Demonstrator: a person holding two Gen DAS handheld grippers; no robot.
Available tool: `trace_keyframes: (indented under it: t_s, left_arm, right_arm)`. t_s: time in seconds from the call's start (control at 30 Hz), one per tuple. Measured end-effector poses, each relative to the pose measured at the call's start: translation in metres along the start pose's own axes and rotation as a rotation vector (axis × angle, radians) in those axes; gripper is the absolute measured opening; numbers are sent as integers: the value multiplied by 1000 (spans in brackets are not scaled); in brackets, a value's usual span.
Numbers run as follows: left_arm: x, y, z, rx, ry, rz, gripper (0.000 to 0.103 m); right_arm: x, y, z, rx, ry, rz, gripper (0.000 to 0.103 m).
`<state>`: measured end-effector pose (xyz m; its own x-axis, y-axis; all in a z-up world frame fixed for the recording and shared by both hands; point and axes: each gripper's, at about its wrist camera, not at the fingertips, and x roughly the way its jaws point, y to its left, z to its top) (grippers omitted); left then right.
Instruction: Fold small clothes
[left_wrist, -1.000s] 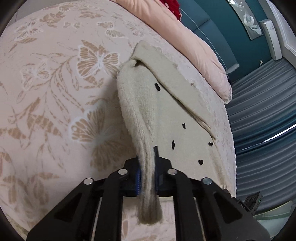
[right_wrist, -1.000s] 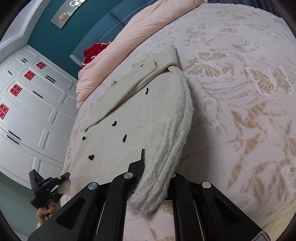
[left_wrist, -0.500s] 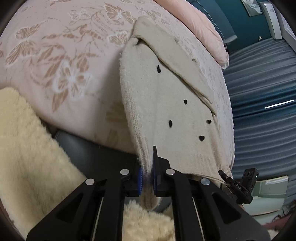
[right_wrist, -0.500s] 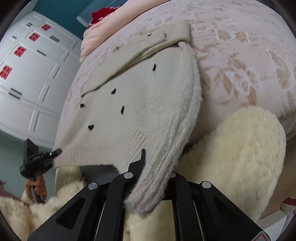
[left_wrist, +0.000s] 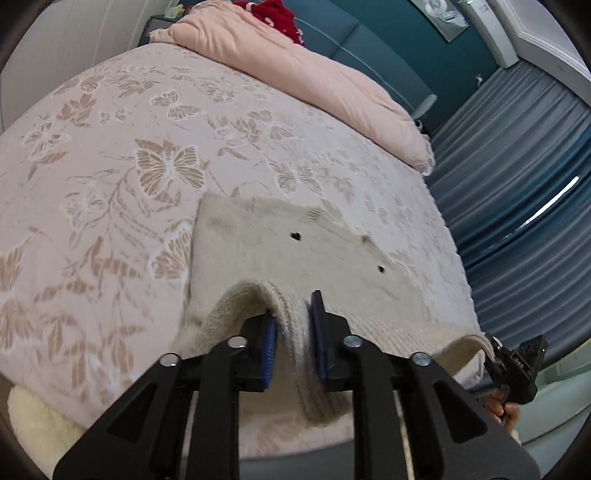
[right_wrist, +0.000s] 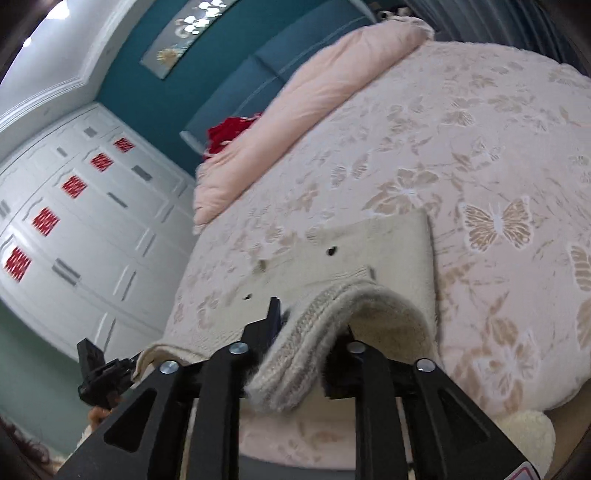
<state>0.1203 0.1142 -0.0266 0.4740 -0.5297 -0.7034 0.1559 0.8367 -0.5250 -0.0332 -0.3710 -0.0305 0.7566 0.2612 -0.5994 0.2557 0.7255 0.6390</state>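
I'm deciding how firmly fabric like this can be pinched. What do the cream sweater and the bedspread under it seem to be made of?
The cream sweater looks like soft knitted wool or acrylic: ribbed edge, fuzzy nap, thick floppy folds. The bedspread looks like a thin woven or jacquard cloth, matte pink with a tan butterfly pattern. The exact fibre of either cannot be told.

Bed (left_wrist: 110, 206) w/ butterfly cover: cream sweater (left_wrist: 295, 258) near front edge, pink duvet (left_wrist: 314, 81) at head.
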Motion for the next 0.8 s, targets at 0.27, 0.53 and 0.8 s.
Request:
trace_keyframes:
  t_s: [0.27, 0.53, 0.8]
  left_arm:
    - [33, 29, 0, -58, -13, 108, 86]
    - [86, 5, 18, 118, 67, 108, 94]
    - [150, 13, 25, 94, 182, 146, 38]
  right_arm:
    - [19, -13, -20, -46, -70, -253, 69]
    - [52, -27, -6, -76, 8, -336, 71]
    - [106, -26, 6, -114, 98, -423, 41]
